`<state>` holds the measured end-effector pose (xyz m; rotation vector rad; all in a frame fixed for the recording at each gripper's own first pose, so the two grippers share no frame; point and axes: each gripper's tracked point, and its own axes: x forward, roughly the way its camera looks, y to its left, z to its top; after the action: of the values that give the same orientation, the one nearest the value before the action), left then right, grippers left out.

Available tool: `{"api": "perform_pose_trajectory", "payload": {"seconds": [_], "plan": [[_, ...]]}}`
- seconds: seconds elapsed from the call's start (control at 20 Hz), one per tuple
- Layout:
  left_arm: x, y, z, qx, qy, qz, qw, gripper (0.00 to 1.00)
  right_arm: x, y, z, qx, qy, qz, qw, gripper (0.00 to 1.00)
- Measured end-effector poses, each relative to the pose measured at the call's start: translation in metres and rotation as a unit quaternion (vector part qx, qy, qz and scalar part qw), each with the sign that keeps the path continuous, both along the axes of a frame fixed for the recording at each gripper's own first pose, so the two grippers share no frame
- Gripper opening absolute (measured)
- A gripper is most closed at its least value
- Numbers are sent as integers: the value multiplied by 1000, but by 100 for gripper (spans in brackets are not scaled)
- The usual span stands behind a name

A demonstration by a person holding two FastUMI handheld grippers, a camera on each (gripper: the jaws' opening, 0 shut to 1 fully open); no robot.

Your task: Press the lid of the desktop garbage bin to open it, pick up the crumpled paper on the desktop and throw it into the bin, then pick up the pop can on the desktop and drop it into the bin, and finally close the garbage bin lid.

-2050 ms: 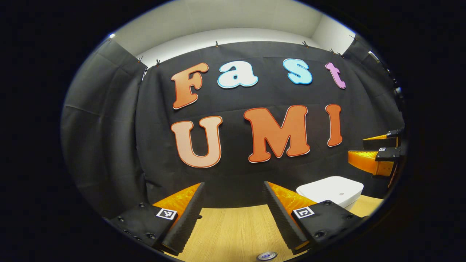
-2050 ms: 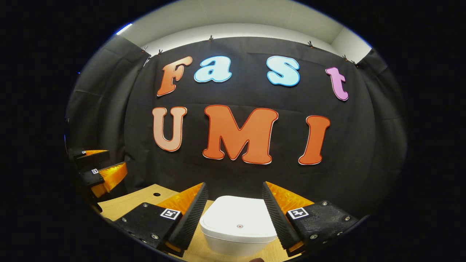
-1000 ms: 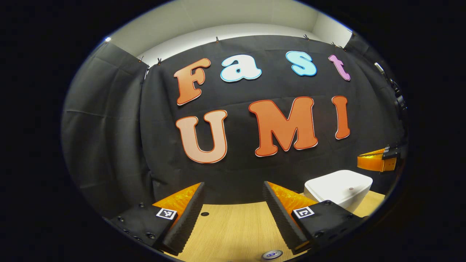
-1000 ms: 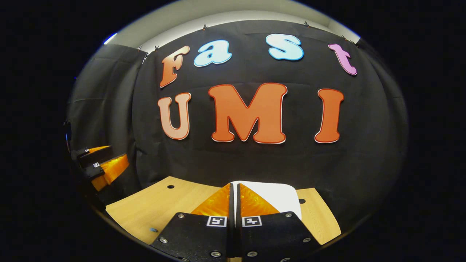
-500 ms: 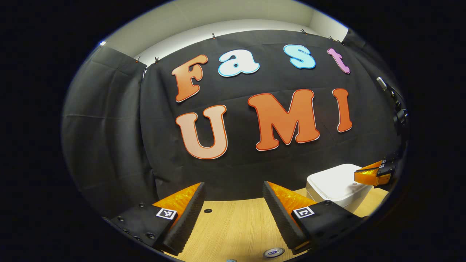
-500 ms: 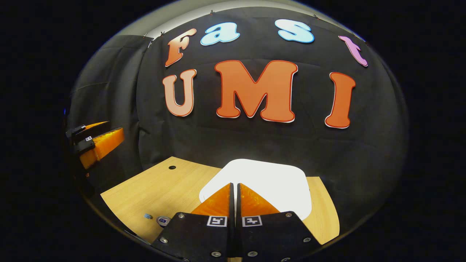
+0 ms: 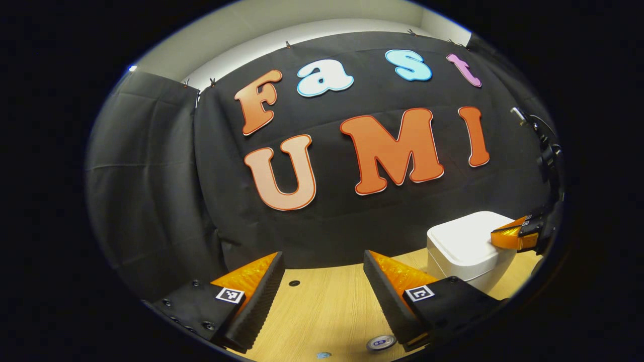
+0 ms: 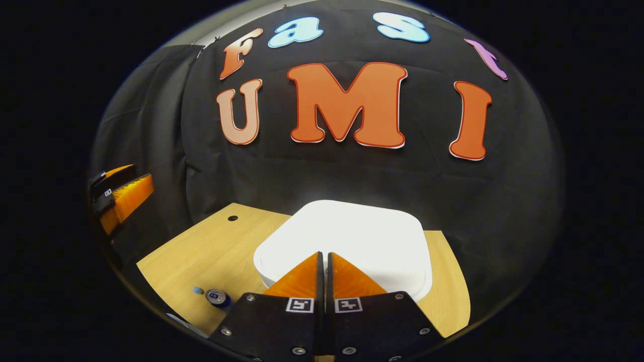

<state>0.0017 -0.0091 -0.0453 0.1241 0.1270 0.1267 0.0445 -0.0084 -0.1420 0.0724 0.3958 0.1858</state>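
- Though barely seen two seconds back, table [image 8: 211,251] now wide in right gripper view: pale wood, one small hole [image 8: 232,218] near the back edge.
- Bin [image 8: 347,231]: white, rounded-square lid, still down. Larger in right gripper view than half a second ago, so approached from above and in front. In left gripper view, standing at the table's right end [image 7: 458,241].
- Right gripper [image 8: 324,256]: jaws together, nothing between them; apart and straddling the bin two seconds ago, closed by one second ago. Tips now over the lid's near edge. In left gripper view [image 7: 508,236], lower than half a second back, at the lid's right side; looks in contact, cannot confirm.
- Judged: step one under way, closed tips used as a single pusher. Lid not yet sprung, so the press either just starting or not yet deep enough.
- Left gripper [image 7: 323,255]: jaws wide apart, empty, held above the table left of the bin; little changed. Also at far left of right gripper view [image 8: 126,193].
- Can [image 8: 216,296]: upright on the table, front left of the bin, untouched; top also visible in left gripper view [image 7: 381,343].
- Small blue speck [image 8: 198,290] just beside the can; cannot tell what. Paper not identified.
- Writing: none legible on bin or can. Square black-and-white tags [image 8: 299,305] on the gripper bodies, patterns only.
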Motion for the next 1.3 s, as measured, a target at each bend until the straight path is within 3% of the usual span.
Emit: {"api": "perform_pose_trajectory", "payload": {"seconds": [0.25,0.5,0.7,1.0,1.1,1.3], "plan": [[-6,-11,-6,5,11,17,1000,100,-2,-1,-5,16,20,22,999,1],[-11,-9,-6,4,7,17,1000,100,-1,-2,9,-10,-19,33,999,1],[-3,8,-5,0,0,11,1000,100,8,-12,45,-22,-79,-9,997,1],[9,42,-11,-13,-8,-4,1000,100,22,-24,108,-58,-167,-77,981,1],[12,54,-15,-20,-9,-10,1000,99,22,-22,120,-66,-185,-86,977,1],[17,73,-34,-38,-2,-17,999,100,13,9,112,-51,-172,-77,981,8]]}}
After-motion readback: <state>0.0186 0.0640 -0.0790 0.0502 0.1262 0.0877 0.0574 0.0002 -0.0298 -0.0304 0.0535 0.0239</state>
